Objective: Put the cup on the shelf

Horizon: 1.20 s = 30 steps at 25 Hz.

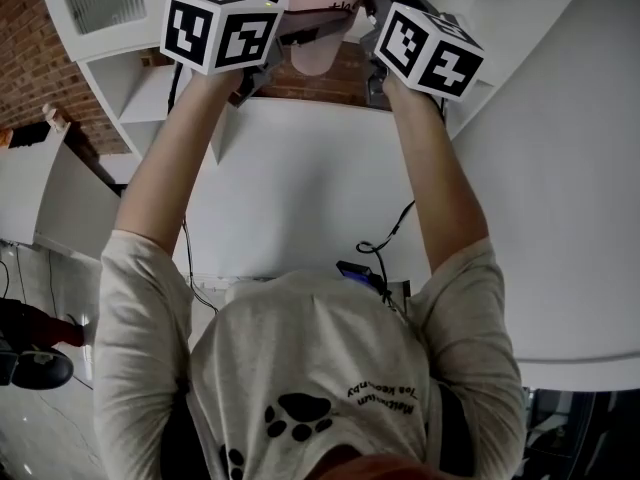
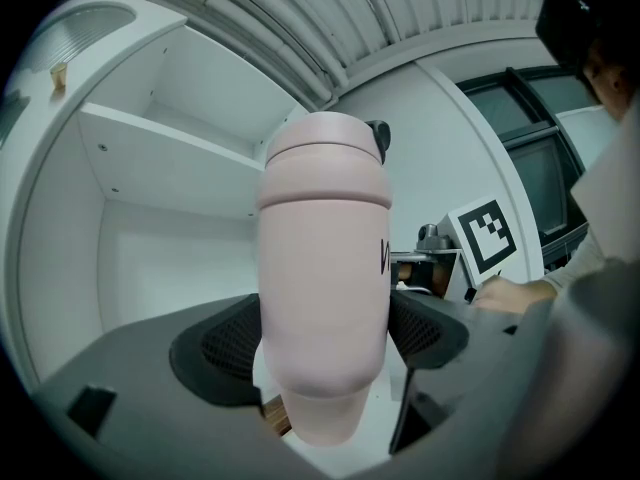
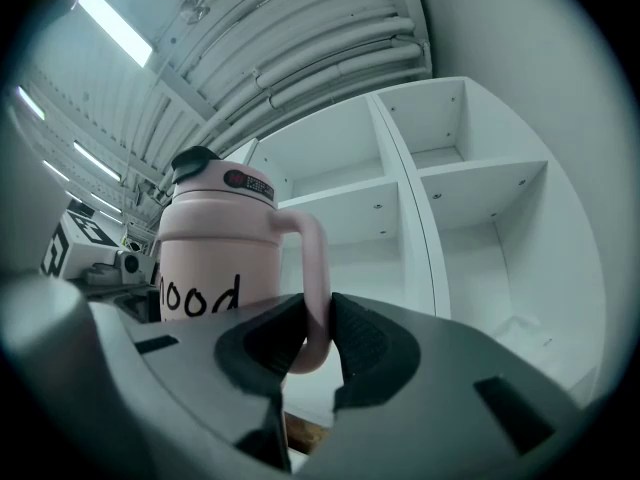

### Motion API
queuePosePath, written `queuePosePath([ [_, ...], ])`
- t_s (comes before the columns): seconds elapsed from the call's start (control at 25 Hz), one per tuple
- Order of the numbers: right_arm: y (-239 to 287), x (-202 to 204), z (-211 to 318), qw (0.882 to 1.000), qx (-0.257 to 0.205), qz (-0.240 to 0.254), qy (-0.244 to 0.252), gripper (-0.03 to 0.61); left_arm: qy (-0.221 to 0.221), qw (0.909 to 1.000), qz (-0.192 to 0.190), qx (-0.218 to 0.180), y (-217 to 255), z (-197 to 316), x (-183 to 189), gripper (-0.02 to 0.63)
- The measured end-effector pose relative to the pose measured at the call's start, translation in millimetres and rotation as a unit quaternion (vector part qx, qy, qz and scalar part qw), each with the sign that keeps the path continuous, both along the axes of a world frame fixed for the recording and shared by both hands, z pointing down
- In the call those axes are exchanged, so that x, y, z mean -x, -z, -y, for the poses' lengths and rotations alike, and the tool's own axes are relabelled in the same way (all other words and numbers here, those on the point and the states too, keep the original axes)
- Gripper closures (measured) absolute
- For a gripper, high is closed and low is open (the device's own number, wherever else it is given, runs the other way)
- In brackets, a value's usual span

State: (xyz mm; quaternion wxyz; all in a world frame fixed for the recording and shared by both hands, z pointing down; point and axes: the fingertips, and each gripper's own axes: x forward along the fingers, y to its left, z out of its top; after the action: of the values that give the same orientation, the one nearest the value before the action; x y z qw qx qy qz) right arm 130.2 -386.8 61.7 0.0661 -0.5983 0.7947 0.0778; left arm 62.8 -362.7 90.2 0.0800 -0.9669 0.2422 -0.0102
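Cup (image 2: pixel 325 248) body's clamped by left gripper (image 2: pixel 325 340), handle pinched by right gripper (image 3: pixel 312 340); should be held upright & cleared over shelf (image 3: pixel 480 173) edge b4 being set down.

Handwritten black "mood" on the pink cup (image 1: pixel 320 43), top centre of the head view, second line cut off. Only "ood" at lower left of the right gripper view. Upside-down shirt (image 1: pixel 300 368) print illegible.

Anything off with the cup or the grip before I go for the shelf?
Nothing stands out. The pink cup is upright, lid on; the left gripper clamps its body, the right gripper its handle. No spill or damage shows on it or the white shelf.
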Motion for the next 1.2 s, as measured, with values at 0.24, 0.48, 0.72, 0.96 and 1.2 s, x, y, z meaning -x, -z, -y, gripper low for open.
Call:
queuePosePath([
  [0.24,22.7,6.0,22.7,1.0,-0.004,-0.005,-0.001,0.495,-0.004,1.0,-0.004,0.002,21.9,23.0,5.6,0.207],
  [0.48,44.5,11.6,50.8,1.0,-0.002,-0.003,-0.002,0.495,-0.006,1.0,-0.001,0.003,45.0,51.0,11.3,0.207],
  [0.72,46.2,6.4,73.4,1.0,-0.005,-0.001,-0.004,0.495,-0.008,1.0,0.001,0.002,46.4,73.9,6.0,0.207],
  [0.96,42.8,-2.7,99.3,1.0,-0.005,0.003,-0.004,0.495,-0.008,1.0,0.005,0.004,43.2,99.7,-2.9,0.207],
  [1.2,36.3,-5.7,112.4,1.0,-0.006,0.002,-0.003,0.495,-0.009,0.9999,0.009,0.003,36.4,113.5,-6.0,0.207],
])
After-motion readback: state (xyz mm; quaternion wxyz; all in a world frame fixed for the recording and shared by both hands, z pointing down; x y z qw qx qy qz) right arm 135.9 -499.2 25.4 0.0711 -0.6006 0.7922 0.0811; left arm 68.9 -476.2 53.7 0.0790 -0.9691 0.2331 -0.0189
